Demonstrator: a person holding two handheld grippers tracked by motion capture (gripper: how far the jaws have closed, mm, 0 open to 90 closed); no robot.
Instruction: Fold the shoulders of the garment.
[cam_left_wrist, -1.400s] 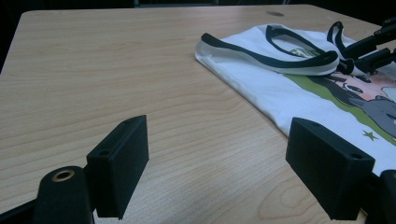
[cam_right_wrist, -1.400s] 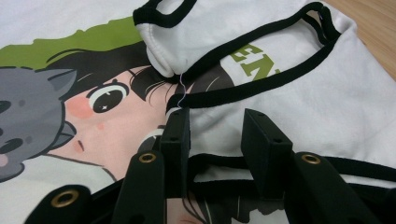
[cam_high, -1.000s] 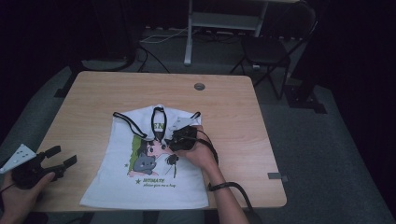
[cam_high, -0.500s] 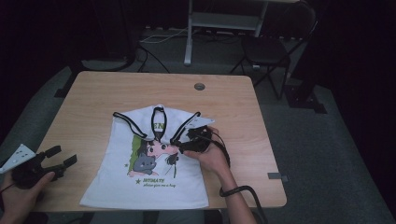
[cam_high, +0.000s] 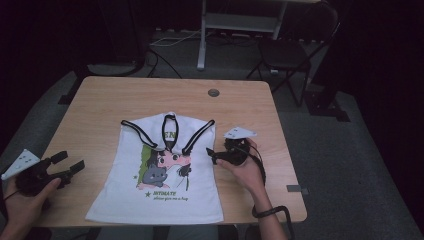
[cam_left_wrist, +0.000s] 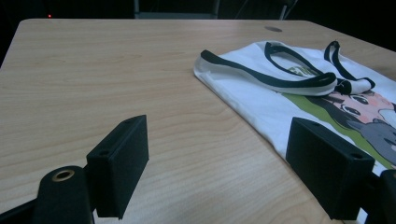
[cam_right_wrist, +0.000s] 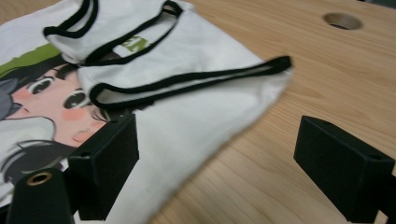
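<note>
**One shirt, two grippers, bare wood on every side**

One white sleeveless shirt with black trim and a cartoon print (cam_high: 160, 172) lies flat at the centre of the light wooden table (cam_high: 110, 100), hem at 6 o'clock. The right gripper (cam_high: 212, 156) sits at its 3 o'clock edge, jaws just opened wide, nothing between them. The left gripper (cam_high: 67, 164) (jaws apart, empty) rests at 9 o'clock, well clear of the shirt. One round cable hole (cam_high: 213, 93) lies at 12 o'clock.

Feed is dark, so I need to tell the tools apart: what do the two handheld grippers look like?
Both are black, each with two blocky, rectangular foam-like pads. The left gripper and right gripper each carry a pale grey three-cornered plate on top. A black cable trails from the right one along the forearm. No sleeves are visible.
</note>
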